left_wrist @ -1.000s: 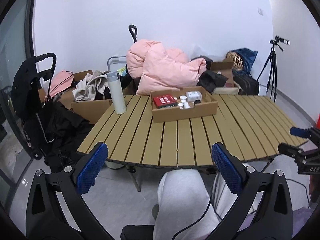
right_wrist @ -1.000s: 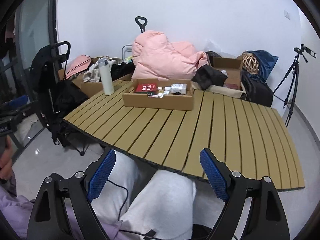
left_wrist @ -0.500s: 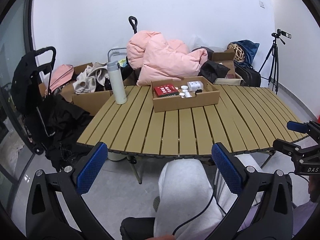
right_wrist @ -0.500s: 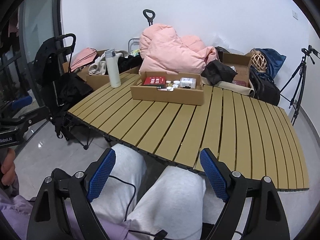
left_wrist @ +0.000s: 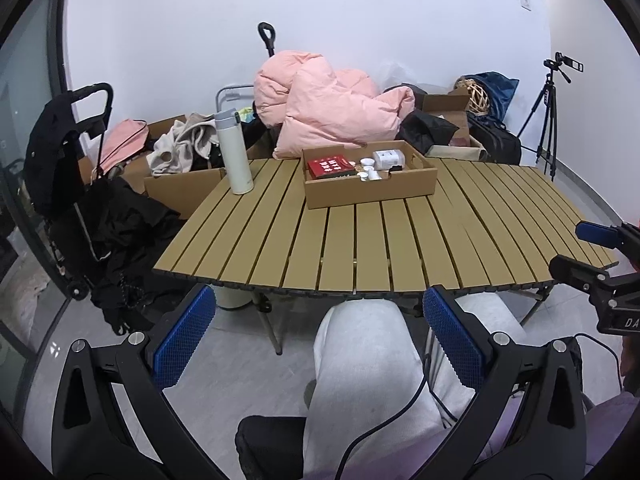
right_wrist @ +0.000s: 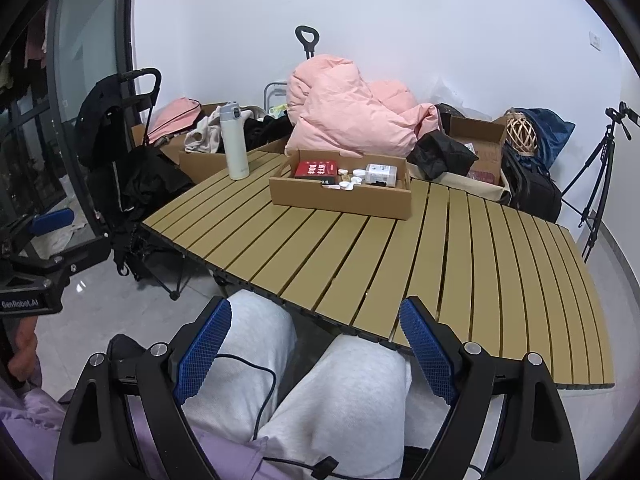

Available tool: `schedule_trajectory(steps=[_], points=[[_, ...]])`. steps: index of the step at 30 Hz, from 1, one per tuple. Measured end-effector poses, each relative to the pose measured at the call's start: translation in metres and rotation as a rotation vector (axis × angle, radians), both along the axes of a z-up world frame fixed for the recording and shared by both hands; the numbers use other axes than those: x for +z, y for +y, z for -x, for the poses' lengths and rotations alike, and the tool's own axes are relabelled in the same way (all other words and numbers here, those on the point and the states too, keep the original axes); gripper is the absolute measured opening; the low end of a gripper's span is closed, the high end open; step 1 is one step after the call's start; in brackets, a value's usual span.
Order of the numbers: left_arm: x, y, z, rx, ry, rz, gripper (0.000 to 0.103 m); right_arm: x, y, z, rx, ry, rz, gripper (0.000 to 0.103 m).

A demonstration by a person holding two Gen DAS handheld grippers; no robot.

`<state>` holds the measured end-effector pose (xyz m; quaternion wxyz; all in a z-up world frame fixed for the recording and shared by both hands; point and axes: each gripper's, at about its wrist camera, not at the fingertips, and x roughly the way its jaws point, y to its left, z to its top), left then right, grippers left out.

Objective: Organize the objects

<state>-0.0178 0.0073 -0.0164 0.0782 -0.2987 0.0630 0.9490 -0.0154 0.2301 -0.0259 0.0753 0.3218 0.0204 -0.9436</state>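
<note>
The slatted counter [left_wrist: 380,240] carries a cardboard box [left_wrist: 370,190] at its far side, well beyond both grippers. Left of the box stands a white bottle [left_wrist: 236,152]. Inside it lie a red book [left_wrist: 330,166] and small white containers [left_wrist: 370,170]. The left gripper [left_wrist: 320,344] and the right gripper [right_wrist: 316,354] hang over the person's lap, fingers wide apart, holding nothing.

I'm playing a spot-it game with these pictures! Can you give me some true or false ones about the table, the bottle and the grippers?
1. The white bottle stands upright on the slatted table. True.
2. The bottle is inside the cardboard box. False: it stands on the table, apart from the box, to its left.
3. A red box lies in the cardboard box. True.
4. The left gripper is holding the bottle. False: it is open and empty, short of the table.
5. The right gripper is open above the person's lap. True.
</note>
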Motion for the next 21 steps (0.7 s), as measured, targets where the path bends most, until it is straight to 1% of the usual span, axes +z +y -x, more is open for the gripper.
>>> schedule_trajectory(steps=[6, 10, 12, 21], points=[[0.0004, -0.0022, -0.0034, 0.013, -0.011, -0.024, 0.103, 0.0038, 0.0012, -0.0059, -0.001, 0.011, 0.004, 0.089], [0.0008, -0.0016, -0.0051, 0.016, -0.003, -0.016, 0.103, 0.0044, 0.0028, -0.0075, -0.004, 0.007, 0.017, 0.089], [0.0007, -0.0013, -0.0038, 0.016, -0.007, -0.015, 0.103, 0.0048, 0.0024, -0.0078, -0.013, 0.012, 0.009, 0.089], [-0.0006, -0.0017, -0.0029, 0.019, -0.012, -0.013, 0.103, 0.0022, 0.0000, -0.0065, 0.011, 0.005, 0.001, 0.089]])
